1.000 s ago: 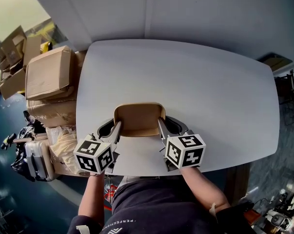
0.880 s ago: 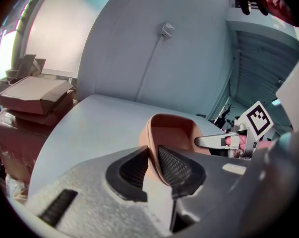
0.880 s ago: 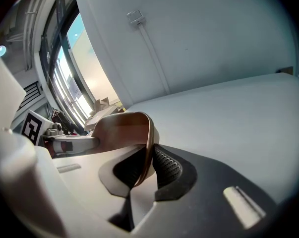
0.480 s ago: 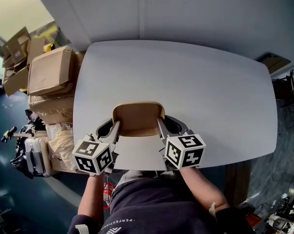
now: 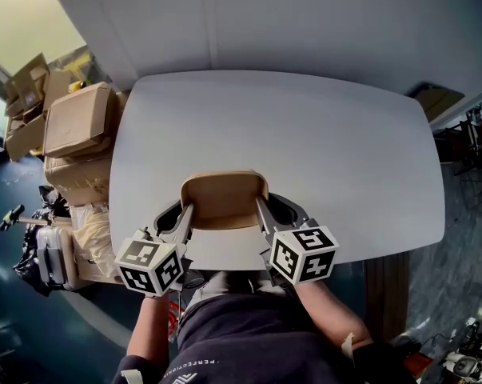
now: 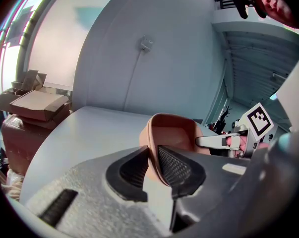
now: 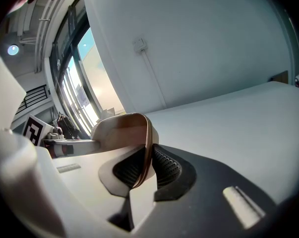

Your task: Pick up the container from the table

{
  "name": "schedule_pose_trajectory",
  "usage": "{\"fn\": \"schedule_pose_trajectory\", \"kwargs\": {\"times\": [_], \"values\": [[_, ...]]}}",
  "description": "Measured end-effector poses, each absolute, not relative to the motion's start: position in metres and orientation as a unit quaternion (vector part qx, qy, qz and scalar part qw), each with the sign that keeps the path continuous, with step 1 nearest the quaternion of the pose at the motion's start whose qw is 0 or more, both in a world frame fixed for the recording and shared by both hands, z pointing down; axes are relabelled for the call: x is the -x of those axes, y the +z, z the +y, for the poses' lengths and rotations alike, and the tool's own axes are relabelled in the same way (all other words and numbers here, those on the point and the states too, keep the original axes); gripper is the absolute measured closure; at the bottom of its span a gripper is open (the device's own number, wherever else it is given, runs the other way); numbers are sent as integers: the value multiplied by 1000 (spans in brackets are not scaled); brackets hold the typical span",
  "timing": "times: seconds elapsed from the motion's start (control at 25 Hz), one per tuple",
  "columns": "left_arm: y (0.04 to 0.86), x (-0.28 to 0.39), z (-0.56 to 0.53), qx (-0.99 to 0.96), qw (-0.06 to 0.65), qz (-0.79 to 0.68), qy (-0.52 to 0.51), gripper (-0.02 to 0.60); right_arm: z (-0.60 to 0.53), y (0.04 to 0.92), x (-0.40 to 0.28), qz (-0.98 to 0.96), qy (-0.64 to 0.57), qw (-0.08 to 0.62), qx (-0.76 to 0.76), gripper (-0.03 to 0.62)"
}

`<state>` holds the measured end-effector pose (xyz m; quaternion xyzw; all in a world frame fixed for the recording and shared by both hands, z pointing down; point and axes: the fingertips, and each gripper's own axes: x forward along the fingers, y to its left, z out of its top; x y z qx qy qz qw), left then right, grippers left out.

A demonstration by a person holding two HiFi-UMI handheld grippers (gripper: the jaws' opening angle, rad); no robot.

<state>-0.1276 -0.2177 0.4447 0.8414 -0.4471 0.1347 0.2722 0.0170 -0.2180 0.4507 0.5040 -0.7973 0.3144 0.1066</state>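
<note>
The container is a shallow tan tray with rounded corners, held up above the near edge of the grey table. My left gripper is shut on the tray's left rim, with the wall pinched between both pads. My right gripper is shut on the right rim in the same way. In the left gripper view the tray's inside looks bare, and the right gripper shows across it.
Cardboard boxes are stacked beside the table's left end, with bags and a case on the floor below them. A plain wall runs behind the table. Clutter stands at the far right.
Both grippers have lifted the tray and drawn it toward the person, so that it now hangs over the table's near edge.
</note>
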Motion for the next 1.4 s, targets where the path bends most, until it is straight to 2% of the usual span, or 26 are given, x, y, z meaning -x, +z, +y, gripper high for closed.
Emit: {"fn": "schedule_pose_trajectory", "kwargs": {"times": [1.4], "values": [[415, 7, -109, -890, 222, -380, 118, 523, -92, 418, -138, -768, 279, 45, -574, 559]]}}
